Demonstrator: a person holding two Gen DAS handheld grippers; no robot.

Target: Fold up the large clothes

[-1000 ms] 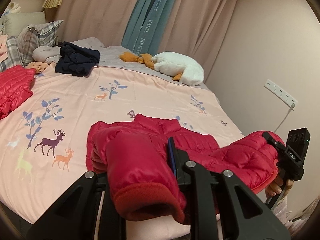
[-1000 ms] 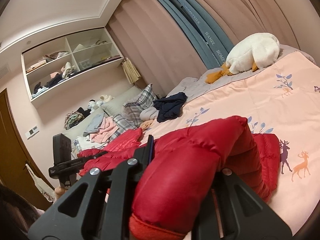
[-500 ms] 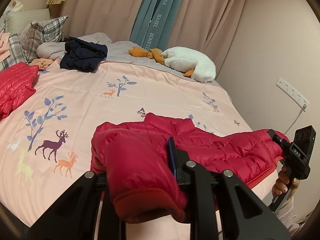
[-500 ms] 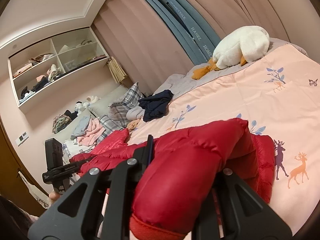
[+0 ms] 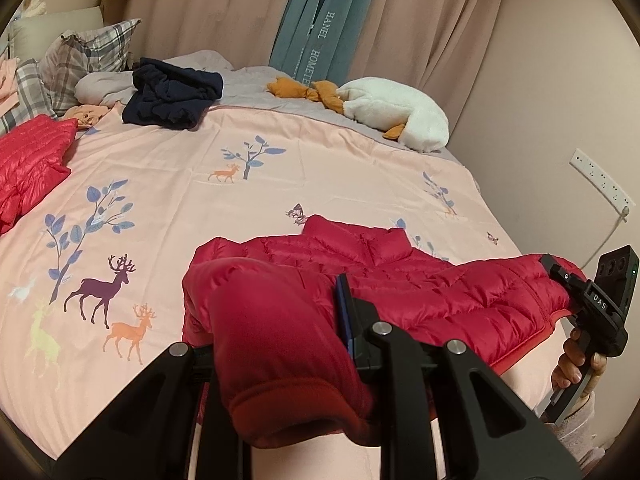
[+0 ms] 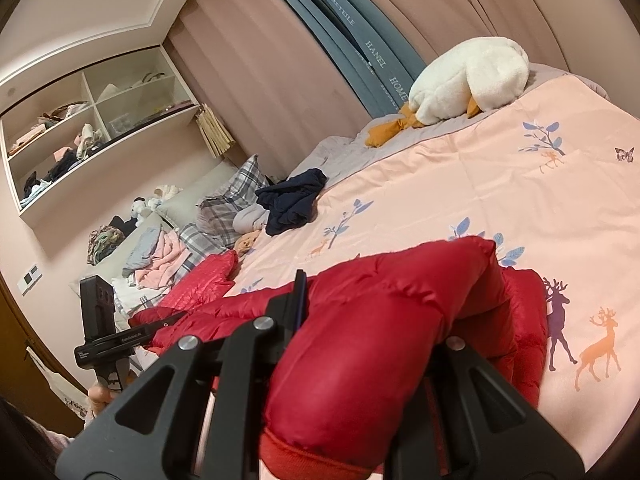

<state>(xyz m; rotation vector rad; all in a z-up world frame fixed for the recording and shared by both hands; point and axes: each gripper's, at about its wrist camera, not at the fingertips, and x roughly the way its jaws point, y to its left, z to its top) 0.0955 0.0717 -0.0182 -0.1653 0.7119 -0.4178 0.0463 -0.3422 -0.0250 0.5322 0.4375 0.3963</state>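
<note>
Left wrist view: the left tool point(image 5: 280, 344) is pinching a sleeve cuff of the red jacket point(image 5: 400, 280), the sleeve bulging up between its two fingers.
Jacket: it lies at the near edge of the bed point(image 5: 280, 184), collar pointing far, body spread toward the right.
Only in this view: the right tool point(image 5: 560, 276) at the right, clamped on the other sleeve end, a hand point(image 5: 576, 360) gripping its handle below; a wall socket strip point(image 5: 600, 180) with a cable.
Far side: a dark blue garment point(image 5: 172, 96), a white plush goose point(image 5: 396, 116), a second red jacket point(image 5: 28, 160) at the left.

Right wrist view: the right tool point(image 6: 360, 344) is pinching the fat red sleeve, which fills the gap between its fingers.
Only in this view: wall shelves point(image 6: 92, 120) with loose clothes, and the left tool point(image 6: 160, 326) at the near left, its fingers closed on red fabric, held level by a hand point(image 6: 100, 396).
Bed: plaid pillows point(image 6: 232, 200) and a pile of clothes point(image 6: 156, 252) at the far left.
</note>
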